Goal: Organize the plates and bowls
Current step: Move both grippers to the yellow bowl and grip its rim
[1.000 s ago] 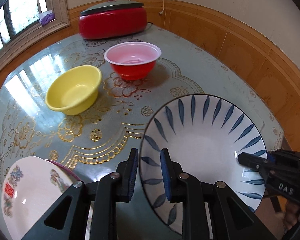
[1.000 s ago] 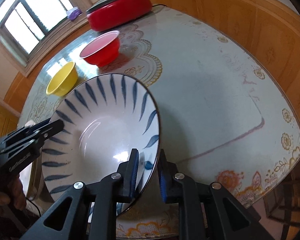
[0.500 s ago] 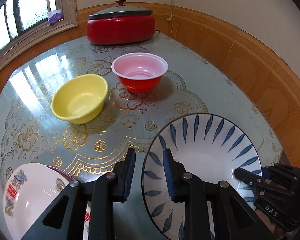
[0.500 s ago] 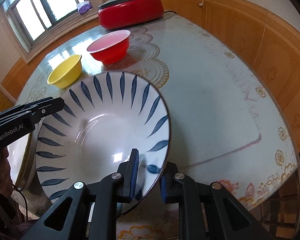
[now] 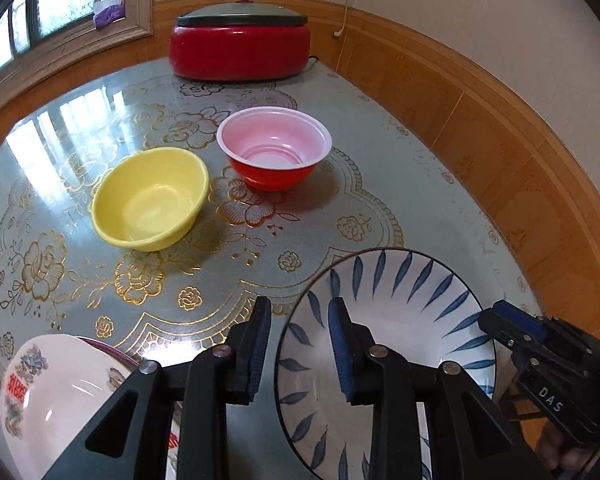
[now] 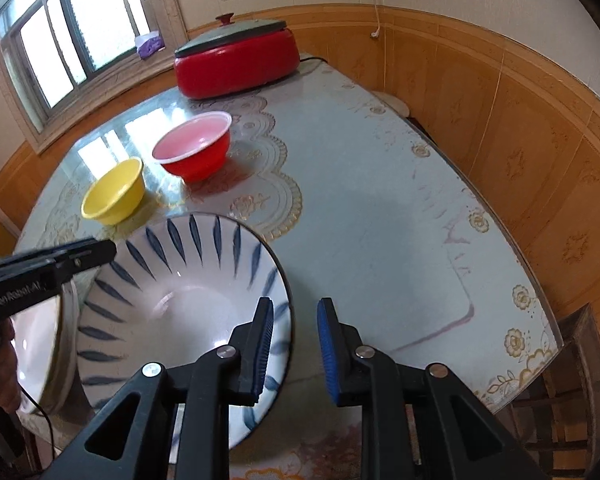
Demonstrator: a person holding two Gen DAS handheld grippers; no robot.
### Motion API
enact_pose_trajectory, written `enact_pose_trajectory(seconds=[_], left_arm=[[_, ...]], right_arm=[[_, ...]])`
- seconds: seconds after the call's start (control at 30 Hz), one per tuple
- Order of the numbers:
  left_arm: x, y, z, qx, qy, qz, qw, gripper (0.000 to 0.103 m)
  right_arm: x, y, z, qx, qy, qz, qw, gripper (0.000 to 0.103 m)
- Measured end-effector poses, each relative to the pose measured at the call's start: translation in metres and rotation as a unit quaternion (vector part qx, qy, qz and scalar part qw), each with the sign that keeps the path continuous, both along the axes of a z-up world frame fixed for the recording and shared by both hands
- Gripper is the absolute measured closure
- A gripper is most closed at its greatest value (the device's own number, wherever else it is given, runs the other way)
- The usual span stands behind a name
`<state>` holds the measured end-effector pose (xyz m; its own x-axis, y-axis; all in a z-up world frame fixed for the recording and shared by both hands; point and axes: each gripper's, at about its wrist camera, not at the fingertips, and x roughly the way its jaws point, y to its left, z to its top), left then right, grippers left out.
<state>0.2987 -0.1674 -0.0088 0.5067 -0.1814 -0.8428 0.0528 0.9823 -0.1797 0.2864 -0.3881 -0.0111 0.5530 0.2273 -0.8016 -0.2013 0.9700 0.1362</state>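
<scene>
A white bowl with blue leaf strokes (image 5: 400, 332) is at the near right of the table; it also shows in the right wrist view (image 6: 188, 292). My left gripper (image 5: 298, 344) is open, its jaws straddling the bowl's left rim. My right gripper (image 6: 292, 344) is open, its jaws straddling the bowl's right rim. A yellow bowl (image 5: 150, 196) and a red bowl with a pink inside (image 5: 274, 154) stand farther back. A white patterned bowl (image 5: 56, 396) sits at the near left.
A red electric cooker with a grey lid (image 5: 240, 50) stands at the far edge of the glass-topped table (image 5: 380, 184). A wood-panelled wall (image 6: 520, 132) runs along the right side. The table's right edge (image 6: 540, 300) is close by.
Both grippers have opened: their jaws were closed on the blue-leaf bowl's rims and now stand apart. The bowl has come down and both cameras have tilted up.
</scene>
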Motion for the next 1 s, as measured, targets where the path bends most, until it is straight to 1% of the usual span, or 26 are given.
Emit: enact_pose_trajectory(seconds=[0.07, 0.13, 0.2, 0.27, 0.4, 0.5, 0.63, 0.8, 0.93, 1.0], left_arm=[[0.002, 0.001, 0.001, -0.003, 0.002, 0.001, 1.0, 0.073], [0.004, 0.002, 0.0, -0.005, 0.007, -0.003, 1.0, 0.073], [0.007, 0.005, -0.002, -0.021, 0.018, -0.006, 0.9996, 0.073], [0.01, 0.013, -0.004, -0.036, 0.027, 0.003, 0.999, 0.073], [0.013, 0.026, -0.004, -0.039, 0.031, 0.013, 0.9987, 0.073], [0.016, 0.036, -0.004, -0.056, 0.038, 0.017, 0.9975, 0.073], [0.025, 0.065, -0.004, -0.089, 0.047, 0.048, 0.9938, 0.073], [0.036, 0.104, -0.006, -0.108, 0.055, 0.094, 0.9882, 0.073], [0.044, 0.133, -0.01, -0.117, 0.059, 0.128, 0.9831, 0.073], [0.048, 0.145, -0.014, -0.125, 0.064, 0.141, 0.98, 0.073]], right_arm=[[0.004, 0.005, 0.004, 0.022, 0.009, 0.007, 1.0, 0.077], [0.011, 0.011, 0.001, 0.046, 0.032, 0.012, 0.998, 0.076], [0.017, 0.018, -0.002, 0.059, 0.053, 0.013, 0.997, 0.076], [0.021, 0.026, -0.002, 0.063, 0.055, 0.014, 0.996, 0.076], [0.033, 0.039, -0.001, 0.078, 0.064, 0.011, 0.995, 0.076], [0.044, 0.049, -0.001, 0.094, 0.074, 0.004, 0.993, 0.076], [0.06, 0.064, -0.001, 0.128, 0.089, -0.002, 0.988, 0.076], [0.08, 0.091, -0.003, 0.156, 0.101, -0.006, 0.983, 0.076], [0.098, 0.115, -0.012, 0.178, 0.124, -0.009, 0.976, 0.076], [0.106, 0.127, -0.016, 0.196, 0.131, -0.006, 0.972, 0.073]])
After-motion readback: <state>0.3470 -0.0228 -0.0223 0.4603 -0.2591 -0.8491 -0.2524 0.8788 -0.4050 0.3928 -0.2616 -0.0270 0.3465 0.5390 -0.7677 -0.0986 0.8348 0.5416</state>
